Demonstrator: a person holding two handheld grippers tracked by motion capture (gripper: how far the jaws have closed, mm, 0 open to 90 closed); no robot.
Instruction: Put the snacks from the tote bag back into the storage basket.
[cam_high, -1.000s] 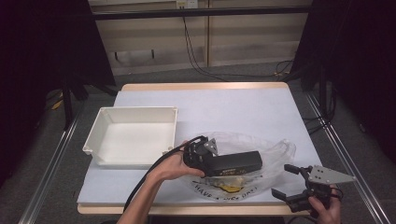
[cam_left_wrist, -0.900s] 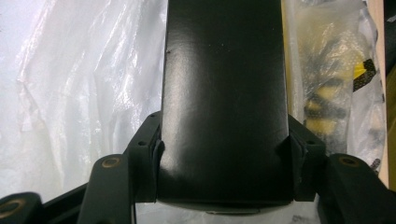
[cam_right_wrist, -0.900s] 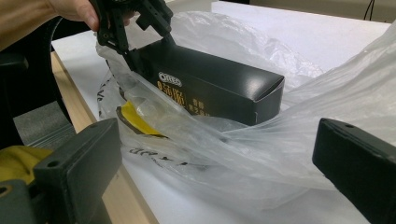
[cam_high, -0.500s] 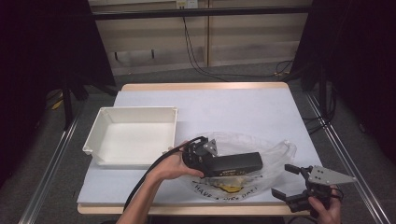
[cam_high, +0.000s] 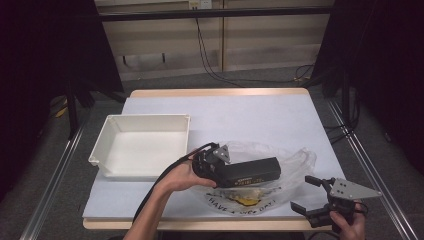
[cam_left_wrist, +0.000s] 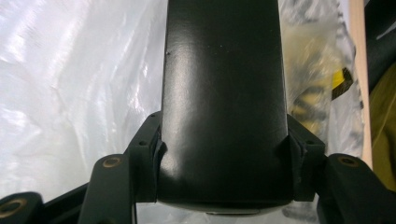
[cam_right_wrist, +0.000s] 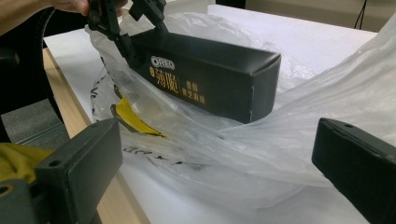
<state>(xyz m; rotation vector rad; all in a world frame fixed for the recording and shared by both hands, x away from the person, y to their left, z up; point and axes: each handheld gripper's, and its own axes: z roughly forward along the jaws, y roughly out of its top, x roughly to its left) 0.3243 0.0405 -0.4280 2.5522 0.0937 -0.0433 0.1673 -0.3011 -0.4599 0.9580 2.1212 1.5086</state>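
Left gripper (cam_high: 227, 167) has its jaws clamped on the black Oreo box (cam_high: 252, 171), halfway out of the clear plastic bag (cam_high: 295, 162), white bin (cam_high: 142, 125) waiting at 9 o'clock, right gripper (cam_high: 309, 196) gaping empty.

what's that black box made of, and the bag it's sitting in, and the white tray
Black box: likely cardboard, satin printed finish; crisp folded edges, soft sheen.
Bag: thin clear plastic film; wrinkled, glossy, see-through.
Tray: probably moulded plastic, matte white; smooth, rounded rim.
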